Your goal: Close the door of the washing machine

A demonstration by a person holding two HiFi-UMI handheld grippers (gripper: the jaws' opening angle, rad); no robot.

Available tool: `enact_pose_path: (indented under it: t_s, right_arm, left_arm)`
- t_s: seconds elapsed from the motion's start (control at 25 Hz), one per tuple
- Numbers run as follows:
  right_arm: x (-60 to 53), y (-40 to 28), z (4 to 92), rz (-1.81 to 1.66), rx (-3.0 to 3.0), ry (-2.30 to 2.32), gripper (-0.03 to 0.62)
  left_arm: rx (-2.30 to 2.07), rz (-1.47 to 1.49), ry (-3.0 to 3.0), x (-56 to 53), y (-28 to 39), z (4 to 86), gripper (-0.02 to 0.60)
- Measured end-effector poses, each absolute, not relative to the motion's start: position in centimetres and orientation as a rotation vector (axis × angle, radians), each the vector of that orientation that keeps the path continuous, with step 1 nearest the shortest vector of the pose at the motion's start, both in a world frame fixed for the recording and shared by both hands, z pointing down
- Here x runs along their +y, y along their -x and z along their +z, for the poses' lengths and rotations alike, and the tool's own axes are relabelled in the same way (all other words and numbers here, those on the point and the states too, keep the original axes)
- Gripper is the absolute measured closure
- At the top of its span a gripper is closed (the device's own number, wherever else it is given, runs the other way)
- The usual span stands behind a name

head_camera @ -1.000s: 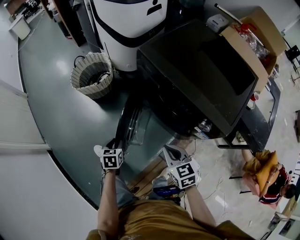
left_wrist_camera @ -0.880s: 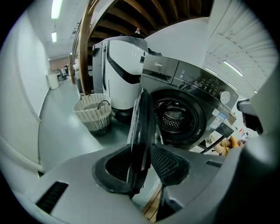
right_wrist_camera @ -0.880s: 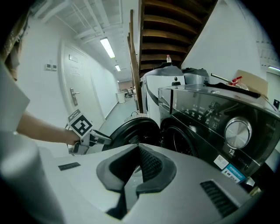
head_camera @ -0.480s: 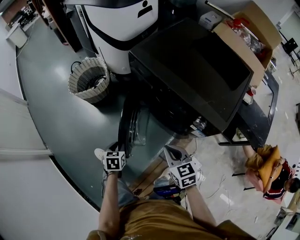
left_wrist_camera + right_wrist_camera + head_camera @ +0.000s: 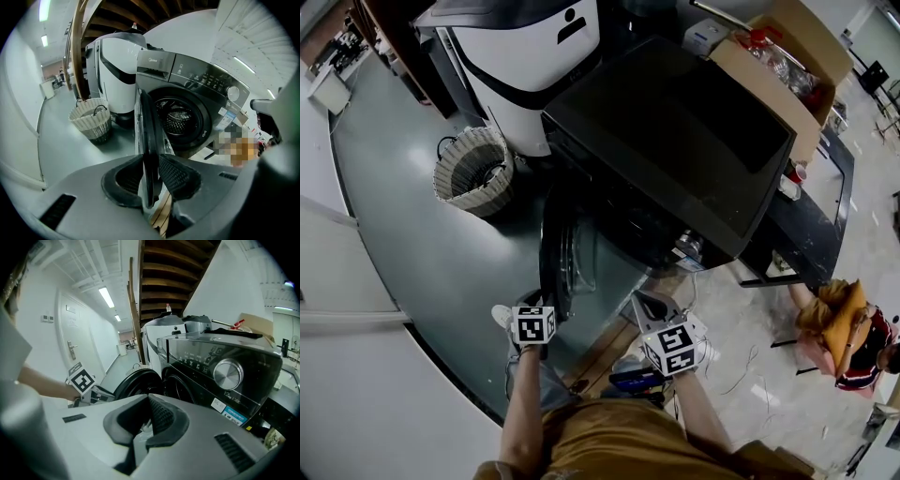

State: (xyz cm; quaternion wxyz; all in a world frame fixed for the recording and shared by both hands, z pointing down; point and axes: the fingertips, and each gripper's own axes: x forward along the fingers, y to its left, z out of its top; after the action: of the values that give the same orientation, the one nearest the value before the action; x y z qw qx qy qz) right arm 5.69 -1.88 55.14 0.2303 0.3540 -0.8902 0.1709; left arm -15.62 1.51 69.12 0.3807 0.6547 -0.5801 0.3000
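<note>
The person is taking hold of the door (image 5: pixel 148 126) so as to swing it shut; the grasp is the step in hand. The door is standing wide open, edge-on straight ahead of the left hand-held gripper (image 5: pixel 151 177), whose jaws have just been closing and are now pinching the door's rim between their pads. The washing machine (image 5: pixel 201 93) is standing beyond it and to its right, drum opening (image 5: pixel 180 117) uncovered. Next, I judge, the rim is needing a sweep rightward toward that opening until the latch catches. The left forearm is reaching forward and pitching steeply down; the right hand-held gripper (image 5: pixel 146 426) is idling alongside, jaws drawn together on nothing, aiming gently downward at the machine's front.
</note>
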Motion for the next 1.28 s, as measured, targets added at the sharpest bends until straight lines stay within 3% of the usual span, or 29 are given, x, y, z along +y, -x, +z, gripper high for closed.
enact_pose_path:
  t_s: [1.28]
  right_arm:
    - [-2.4, -11.7, 53.3, 0.453, -2.424, -1.120, 0.582]
  left_arm:
    - [-1.386, 0.739, -1.697, -0.1, 9.5, 69.0, 0.448]
